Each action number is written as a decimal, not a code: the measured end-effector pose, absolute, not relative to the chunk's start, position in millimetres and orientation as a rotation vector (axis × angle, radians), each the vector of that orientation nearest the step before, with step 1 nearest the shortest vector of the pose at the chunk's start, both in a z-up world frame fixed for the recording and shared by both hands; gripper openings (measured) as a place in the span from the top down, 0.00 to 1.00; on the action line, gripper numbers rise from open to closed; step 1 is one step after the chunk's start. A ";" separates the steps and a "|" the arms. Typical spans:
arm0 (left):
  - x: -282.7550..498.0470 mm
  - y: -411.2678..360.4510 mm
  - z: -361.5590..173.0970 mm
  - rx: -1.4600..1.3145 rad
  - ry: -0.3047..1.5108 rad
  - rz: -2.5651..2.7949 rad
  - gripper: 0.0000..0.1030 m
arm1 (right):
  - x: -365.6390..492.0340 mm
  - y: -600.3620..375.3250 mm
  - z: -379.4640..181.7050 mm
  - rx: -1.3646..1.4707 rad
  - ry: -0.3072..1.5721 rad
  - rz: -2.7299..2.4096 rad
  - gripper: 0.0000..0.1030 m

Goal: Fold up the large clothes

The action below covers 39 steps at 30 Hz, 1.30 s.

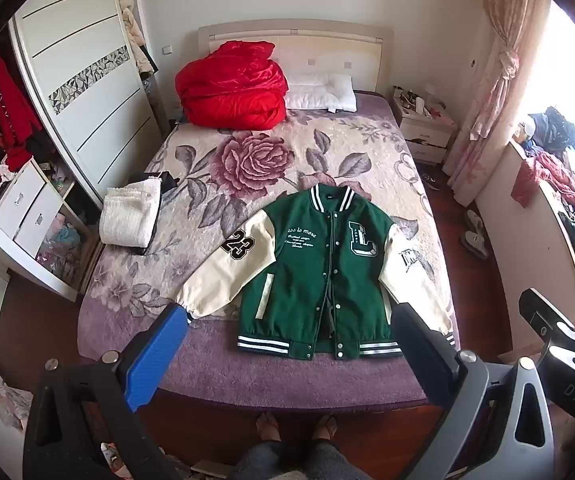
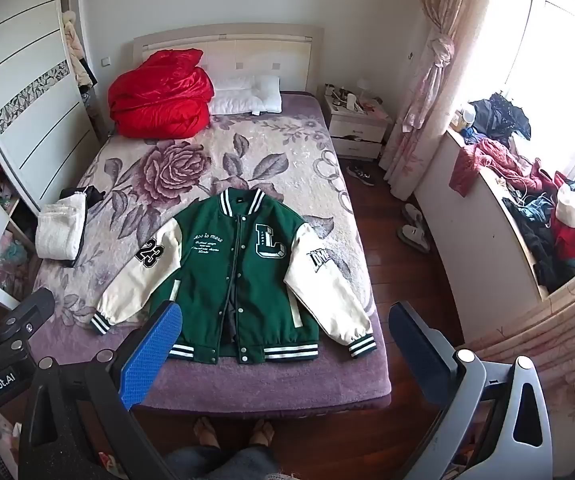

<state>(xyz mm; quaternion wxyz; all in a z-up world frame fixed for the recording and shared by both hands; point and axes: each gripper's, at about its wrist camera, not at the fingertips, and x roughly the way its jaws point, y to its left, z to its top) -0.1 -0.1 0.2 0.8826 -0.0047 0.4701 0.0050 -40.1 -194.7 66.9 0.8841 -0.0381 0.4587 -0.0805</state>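
Note:
A green varsity jacket (image 1: 319, 272) with cream sleeves lies flat and face up near the foot of the bed (image 1: 279, 376), collar toward the headboard. It also shows in the right wrist view (image 2: 243, 280). My left gripper (image 1: 287, 336) is open and empty, held high above the foot of the bed. My right gripper (image 2: 283, 336) is open and empty too, beside the left one. Both are well above the jacket and touch nothing.
A folded cream garment (image 1: 131, 216) lies at the bed's left edge. A red quilt (image 1: 231, 84) and a white pillow (image 1: 323, 92) sit by the headboard. A wardrobe (image 1: 67, 92) stands left, a nightstand (image 2: 357, 128) and a clothes-covered sill (image 2: 535, 208) right. My feet (image 2: 231, 436) stand below.

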 end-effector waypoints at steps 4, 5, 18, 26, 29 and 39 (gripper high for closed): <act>-0.4 0.9 0.5 -0.014 0.974 0.011 0.00 | -40.1 -194.7 66.9 -0.078 0.953 -0.166 0.00; -0.4 1.3 0.5 -0.016 0.973 0.010 0.00 | -39.9 -194.6 66.7 -0.079 0.954 -0.166 0.00; 3.8 -1.1 3.4 -0.009 0.975 0.014 0.00 | -40.3 -195.2 67.1 -0.072 0.947 -0.164 0.00; -0.4 4.6 12.2 -0.011 0.962 0.010 0.00 | -37.2 -192.7 64.8 -0.072 0.945 -0.162 0.00; -0.4 5.9 13.0 -0.009 0.958 0.009 0.00 | -36.3 -181.5 69.6 -0.072 0.944 -0.161 0.00; 6.2 16.6 16.0 -0.008 0.958 0.008 0.00 | -35.7 -178.6 71.1 -0.064 0.941 -0.159 0.00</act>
